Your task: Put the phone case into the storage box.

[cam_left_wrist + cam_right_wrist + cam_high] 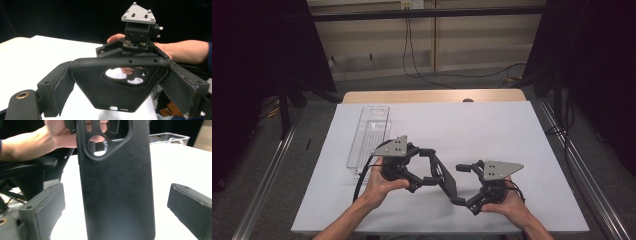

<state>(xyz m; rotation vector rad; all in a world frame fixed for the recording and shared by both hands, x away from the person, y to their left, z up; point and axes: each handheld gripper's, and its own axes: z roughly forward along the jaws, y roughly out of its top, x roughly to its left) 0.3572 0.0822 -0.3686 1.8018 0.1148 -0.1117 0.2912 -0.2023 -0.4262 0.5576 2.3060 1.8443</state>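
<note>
White table [492,130]: left gripper [443,175] clamps black phone case [117,87].

Phone case [117,182] cut off at 12 and 6 o'clock edges in right gripper view. Right gripper [469,185] partly hidden behind case in high view. Clear tray [170,138] blurred at 1 o'clock, contents unreadable.
</note>
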